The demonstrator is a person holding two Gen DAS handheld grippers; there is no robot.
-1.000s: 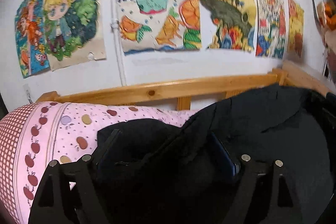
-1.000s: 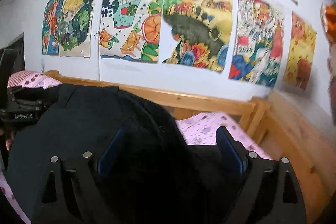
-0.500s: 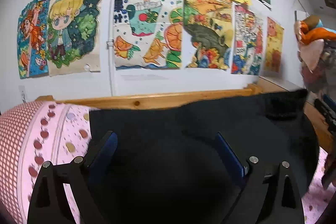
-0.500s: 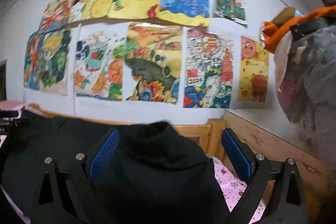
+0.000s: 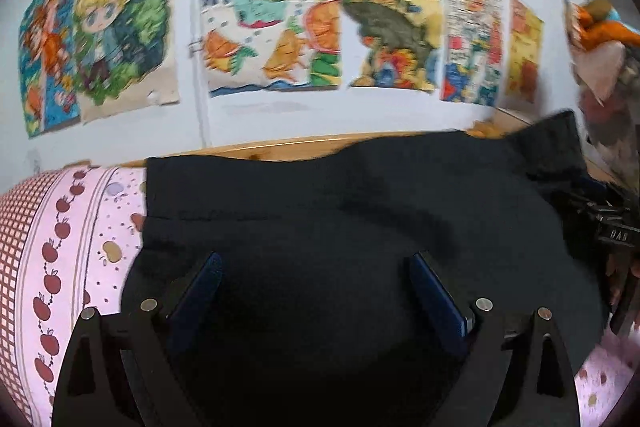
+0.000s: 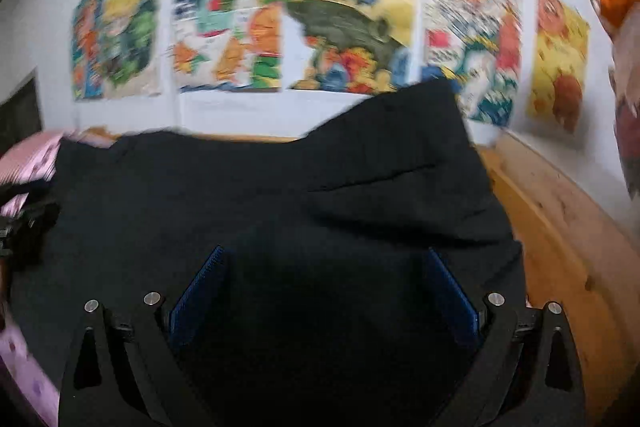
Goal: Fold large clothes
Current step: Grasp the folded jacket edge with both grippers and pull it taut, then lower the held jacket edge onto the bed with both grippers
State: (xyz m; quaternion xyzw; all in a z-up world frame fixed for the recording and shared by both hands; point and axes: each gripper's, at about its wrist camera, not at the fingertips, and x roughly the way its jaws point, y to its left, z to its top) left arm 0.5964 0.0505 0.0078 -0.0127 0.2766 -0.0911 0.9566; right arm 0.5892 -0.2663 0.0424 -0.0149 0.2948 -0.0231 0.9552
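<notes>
A large black garment [image 5: 340, 211] lies spread over a pink patterned bed. It also fills the middle of the right wrist view [image 6: 280, 203], with one corner raised toward the wall. My left gripper [image 5: 316, 267] hangs over the garment's near part with its blue-padded fingers wide apart and nothing between them. My right gripper [image 6: 324, 263] is likewise open over the cloth. The right gripper's black body [image 5: 612, 227] shows at the right edge of the left wrist view. Both views are motion-blurred.
The pink bedding with apple print [image 5: 60, 247] lies at the left. A wooden bed rail [image 6: 560, 219] runs along the back and right. Colourful drawings [image 5: 272, 19] cover the white wall. A pile of clothes [image 5: 608, 59] hangs at the far right.
Both grippers have opened and let go of the black garment. The cloth was lifted and bunched a second ago; now it lies spread flatter across the bed.
</notes>
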